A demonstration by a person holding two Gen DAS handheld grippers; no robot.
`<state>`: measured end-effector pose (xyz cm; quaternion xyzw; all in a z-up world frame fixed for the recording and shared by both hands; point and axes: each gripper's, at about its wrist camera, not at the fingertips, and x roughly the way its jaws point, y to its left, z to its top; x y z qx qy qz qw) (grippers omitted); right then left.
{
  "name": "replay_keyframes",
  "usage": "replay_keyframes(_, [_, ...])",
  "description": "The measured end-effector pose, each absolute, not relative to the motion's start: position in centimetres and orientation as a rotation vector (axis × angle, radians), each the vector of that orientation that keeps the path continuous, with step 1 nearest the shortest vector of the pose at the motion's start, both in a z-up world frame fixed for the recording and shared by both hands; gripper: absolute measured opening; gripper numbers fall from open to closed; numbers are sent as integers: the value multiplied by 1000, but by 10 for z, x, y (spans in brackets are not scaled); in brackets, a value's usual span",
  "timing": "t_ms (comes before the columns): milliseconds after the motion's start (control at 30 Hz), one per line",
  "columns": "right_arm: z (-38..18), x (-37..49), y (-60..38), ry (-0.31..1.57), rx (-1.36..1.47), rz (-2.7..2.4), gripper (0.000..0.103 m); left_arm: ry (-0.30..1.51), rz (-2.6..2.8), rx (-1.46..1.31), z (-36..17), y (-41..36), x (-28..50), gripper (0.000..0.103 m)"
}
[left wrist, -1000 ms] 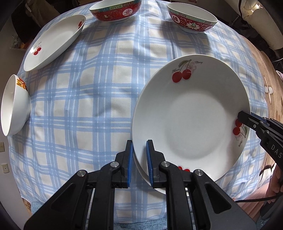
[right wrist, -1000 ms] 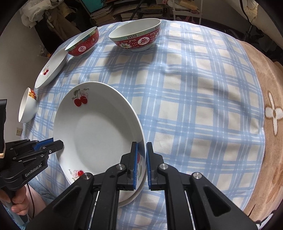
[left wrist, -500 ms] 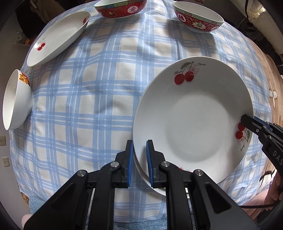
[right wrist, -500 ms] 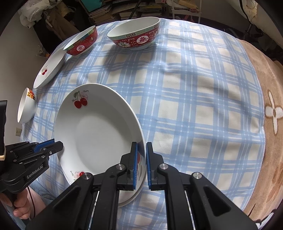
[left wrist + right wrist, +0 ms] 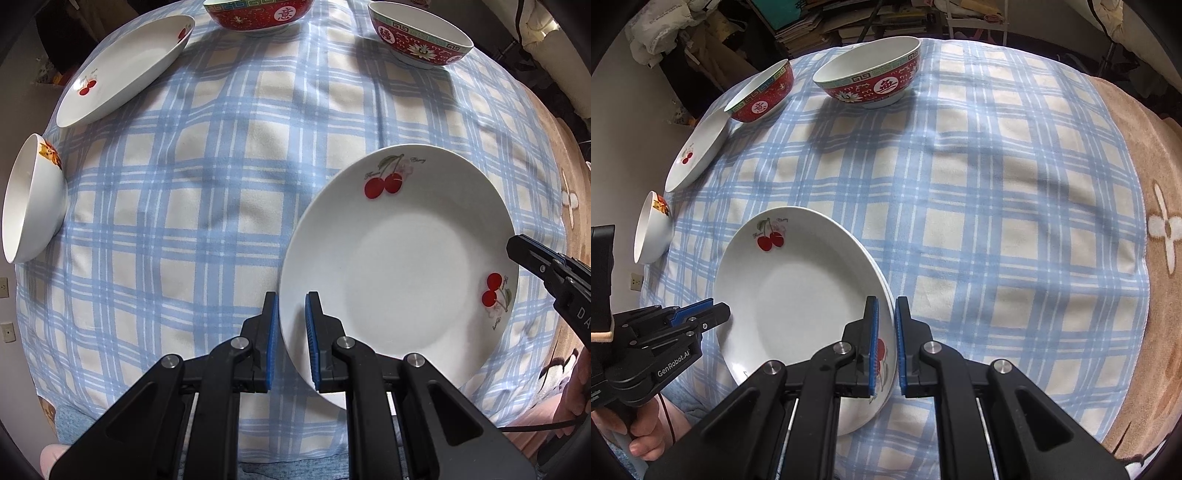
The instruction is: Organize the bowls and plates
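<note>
Both grippers clamp the same cherry plate (image 5: 399,266) by opposite edges: the left gripper (image 5: 291,332), pointing straight down, has its blue pads nearly together on the rim at about 7 o'clock of the plate in its own view, and the right gripper (image 5: 886,336) pinches the rim at about 5 o'clock in its view, pads almost touching. That plate sits over the near part of the blue checked tablecloth (image 5: 997,221); whether it rests on the cloth or is lifted clear I cannot tell. Farther off, in the right wrist view, a small white bowl (image 5: 652,232) lies at 9 o'clock, a second cherry plate (image 5: 698,155) at 10 o'clock, then two red patterned bowls (image 5: 762,94) (image 5: 871,74) near 12 o'clock.
</note>
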<state>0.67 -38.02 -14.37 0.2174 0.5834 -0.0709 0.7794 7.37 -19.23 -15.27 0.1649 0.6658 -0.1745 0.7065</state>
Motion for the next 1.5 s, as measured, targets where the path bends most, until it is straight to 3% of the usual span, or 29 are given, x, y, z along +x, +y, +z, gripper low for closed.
replay_keyframes(500, [-143,6,-383,1246,494,-162,10,1452,-393,350,-143,-187,79,15])
replay_keyframes(700, [-133,14,-378,1194,473,-143,10,1411,-408,308,-129,-176,92,19])
replay_keyframes(800, [-129,24,-367,1184,429,-135,10,1374,-420,323,-118,-170,100,27])
replay_keyframes(867, [-125,32,-360,1178,395,-127,17,1343,-415,341,-110,-165,105,38])
replay_keyframes(933, [-121,41,-352,1171,380,-113,43,1312,-392,358,-102,-158,112,49])
replay_keyframes(1000, [-118,49,-345,1160,371,-95,61,1291,-381,362,-96,-148,120,53])
replay_keyframes(1200, [-104,79,-322,1106,315,-75,91,1276,-346,341,-83,-118,151,78])
replay_keyframes(1500, [-85,142,-300,1067,349,-12,95,1290,-293,267,-70,-75,216,83])
